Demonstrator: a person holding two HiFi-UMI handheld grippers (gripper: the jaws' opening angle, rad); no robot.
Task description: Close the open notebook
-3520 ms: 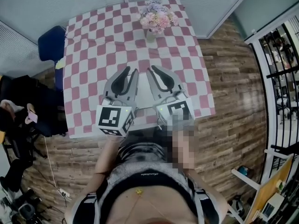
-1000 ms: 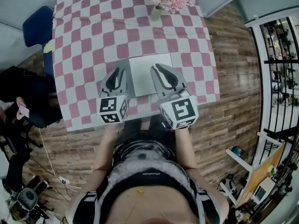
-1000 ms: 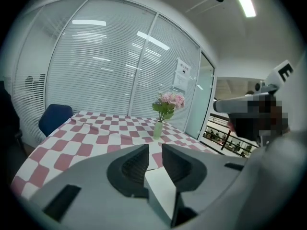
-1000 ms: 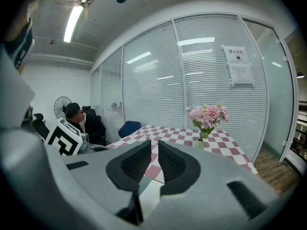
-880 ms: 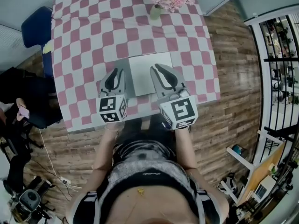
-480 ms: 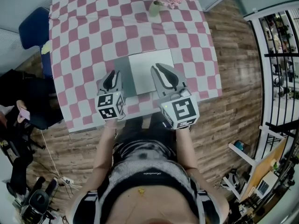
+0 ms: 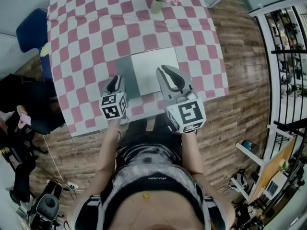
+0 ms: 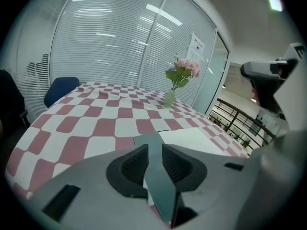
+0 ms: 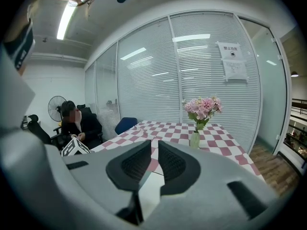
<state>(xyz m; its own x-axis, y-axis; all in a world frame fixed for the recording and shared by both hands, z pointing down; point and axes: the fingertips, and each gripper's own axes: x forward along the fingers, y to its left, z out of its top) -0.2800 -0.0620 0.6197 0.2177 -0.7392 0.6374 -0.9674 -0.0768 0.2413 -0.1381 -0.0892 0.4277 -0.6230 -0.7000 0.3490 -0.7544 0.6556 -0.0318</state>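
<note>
1. Fingers [image 8: 128, 166] of the left gripper [image 8: 154, 147] stand a narrow gap apart and grip nothing. The grey cover [image 8: 149, 142] of the notebook shows through that gap, and no pad is seen pressing on it.
2. Fingers [image 9: 132, 164] of the right gripper [image 9: 154, 145] also stand a narrow gap apart with nothing held between them. Only the checked tablecloth [image 9: 211, 128] and the white page [image 9: 152, 181] show beyond.
3. The notebook [image 7: 153, 63] lies open and flat on the table, about midway along its width and near the front edge. Its grey cover [image 7: 125, 73] lies to the left and its white page [image 7: 154, 61] to the right.
4. In the head view the left gripper [image 7: 114, 82] tilts down at the near left part of the cover, its marker cube [image 7: 113, 106] towards the person. The right gripper [image 7: 165, 73] shows over the near right corner of the page.
5. The pink-and-white tablecloth [image 7: 86, 32] covers the whole table. A vase [image 7: 157, 6] of pink flowers stands at the far edge, well apart from the notebook.
6. A blue chair [image 7: 29, 30] stands at the far left corner of the table. A seated person [image 9: 79, 121] in dark clothes appears beyond the left side, and the floor [image 7: 240, 80] is wood plank.
</note>
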